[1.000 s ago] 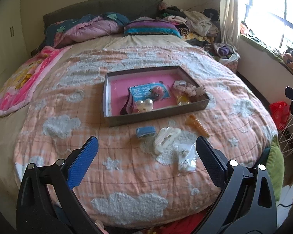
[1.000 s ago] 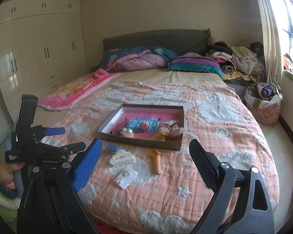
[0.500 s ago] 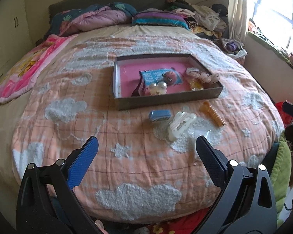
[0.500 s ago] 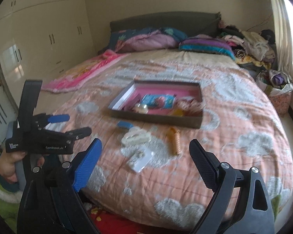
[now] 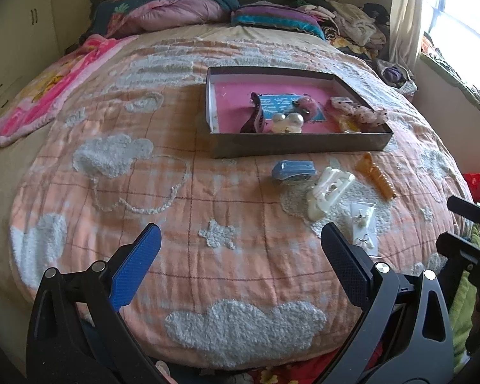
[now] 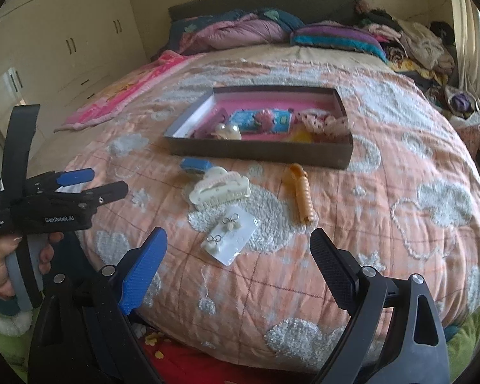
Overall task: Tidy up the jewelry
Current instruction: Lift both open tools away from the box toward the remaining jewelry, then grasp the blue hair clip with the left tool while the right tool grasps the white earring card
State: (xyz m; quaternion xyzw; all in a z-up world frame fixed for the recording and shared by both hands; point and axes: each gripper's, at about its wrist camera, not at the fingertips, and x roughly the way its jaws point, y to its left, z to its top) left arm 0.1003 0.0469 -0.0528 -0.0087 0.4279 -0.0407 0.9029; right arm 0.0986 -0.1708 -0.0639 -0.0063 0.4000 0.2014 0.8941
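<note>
Four pieces lie loose on the quilt (image 6: 400, 166), just outside the near wall of the tray (image 6: 259, 153): one blue clip (image 6: 195, 164), one white claw clip (image 6: 220, 189), one orange clip (image 6: 301, 196) and one earring card (image 6: 230, 238) holding two pairs. From the claw clip, the blue clip sits at 10 o'clock, the card at 6, the orange clip at 3. Several pieces already lie in the one tray, too jumbled to count. The step appears to be the approach to a first pickup. The right gripper (image 6: 238, 267) and left gripper (image 5: 240, 252) both hang spread wide with nothing between the fingers. The card lies nearest the right gripper, so the next move likely calls for lowering and pinching its thin edge
</note>
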